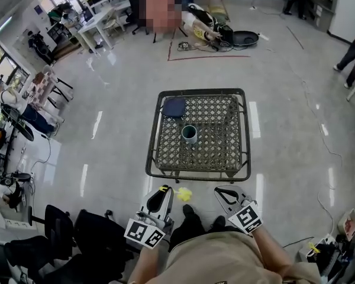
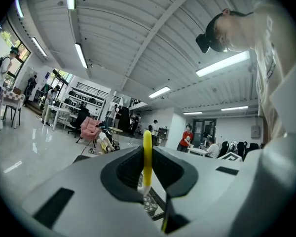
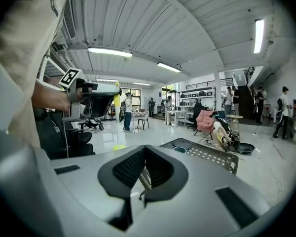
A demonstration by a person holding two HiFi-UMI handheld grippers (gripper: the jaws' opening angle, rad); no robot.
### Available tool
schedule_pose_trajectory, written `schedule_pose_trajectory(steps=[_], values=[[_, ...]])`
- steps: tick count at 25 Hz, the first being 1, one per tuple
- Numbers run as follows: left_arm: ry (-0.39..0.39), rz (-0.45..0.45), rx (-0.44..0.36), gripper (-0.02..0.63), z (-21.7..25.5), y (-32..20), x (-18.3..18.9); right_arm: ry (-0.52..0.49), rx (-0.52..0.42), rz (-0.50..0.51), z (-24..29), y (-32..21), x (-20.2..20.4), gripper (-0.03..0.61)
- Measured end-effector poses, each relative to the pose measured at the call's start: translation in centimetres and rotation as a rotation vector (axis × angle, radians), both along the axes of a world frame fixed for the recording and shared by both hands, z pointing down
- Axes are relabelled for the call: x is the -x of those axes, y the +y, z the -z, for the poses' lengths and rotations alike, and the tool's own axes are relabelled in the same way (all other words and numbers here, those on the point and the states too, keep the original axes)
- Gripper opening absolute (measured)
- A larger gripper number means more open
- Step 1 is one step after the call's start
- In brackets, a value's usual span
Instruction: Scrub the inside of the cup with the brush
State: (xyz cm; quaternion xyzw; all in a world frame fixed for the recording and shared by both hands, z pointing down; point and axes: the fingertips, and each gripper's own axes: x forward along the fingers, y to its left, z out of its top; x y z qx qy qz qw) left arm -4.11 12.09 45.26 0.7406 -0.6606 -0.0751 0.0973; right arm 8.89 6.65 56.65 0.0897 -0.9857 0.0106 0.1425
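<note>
The cup [image 1: 189, 134] stands upright on the table [image 1: 246, 129], near its middle, mouth up, and close to but apart from a dark blue pad [image 1: 174, 107] at the table's far left corner; both grippers hang off the table's near edge, well short of the cup, so the step in hand looks like the approach; the left gripper [image 2: 147, 174] pinches the yellow brush [image 2: 147, 154] between its fingers, the handle standing crosswise to the jaws; the right gripper [image 3: 144, 167] has its fingers pressed together on nothing, and points toward the table's near edge; to do this well, the right fingers probably need to spread before they reach the table, then close on the cup's wall so that it cannot slide or tip on the open weave; the brush should likely be turned head down over the table's middle and lowered straight into the mouth, not dragged across the rim; which end of the brush carries the bristles I cannot tell.
</note>
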Motion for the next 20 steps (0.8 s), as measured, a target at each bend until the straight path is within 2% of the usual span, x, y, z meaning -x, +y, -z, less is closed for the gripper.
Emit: schedule_pose_trajectory(steps=[6,9,20], values=[[0.008,-0.015,0.008,0.059,-0.9,-1.6,3.4,0.011,-0.015,0.016,-0.4,-0.7,3.3,0.017],[0.018,-0.038,0.012,0.059,-1.1,-3.3,5.1,0.019,-0.027,-0.008,-0.2,-2.1,5.3,0.017],[0.009,-0.172,-0.012,0.060,0.1,-9.5,10.7,0.034,-0.040,-0.054,1.3,-5.6,12.8,0.017]])
